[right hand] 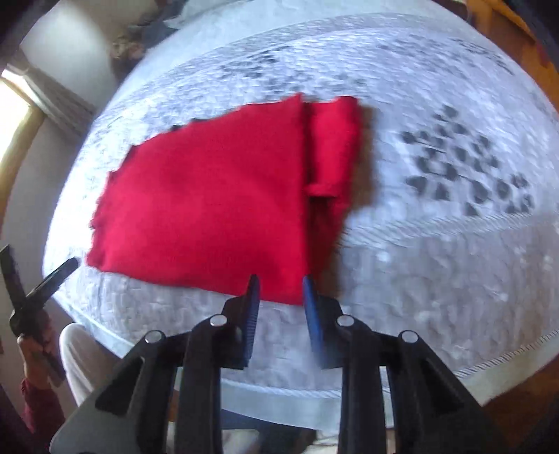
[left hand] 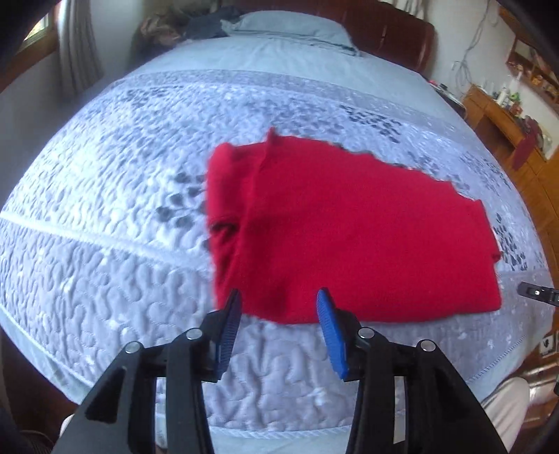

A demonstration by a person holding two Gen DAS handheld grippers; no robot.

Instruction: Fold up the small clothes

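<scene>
A red garment (left hand: 349, 230) lies folded flat on the quilted grey bedspread (left hand: 122, 209). In the left wrist view my left gripper (left hand: 279, 297) hovers over the cloth's near left edge, its blue-padded jaws apart with nothing between them. In the right wrist view the same red garment (right hand: 209, 199) shows a folded strip along its right side. My right gripper (right hand: 279, 283) hangs above the near right corner, jaws a little apart and not pinching the cloth. The left gripper (right hand: 38, 279) also shows at the left edge there, in a hand.
The bed's near edge (right hand: 279, 398) runs below both grippers. A pillow (left hand: 290, 24) and dark clothes (left hand: 206, 26) lie at the head. A wooden dresser (left hand: 517, 132) with small items stands right of the bed. A person's light trouser leg (right hand: 84, 359) is by the bed.
</scene>
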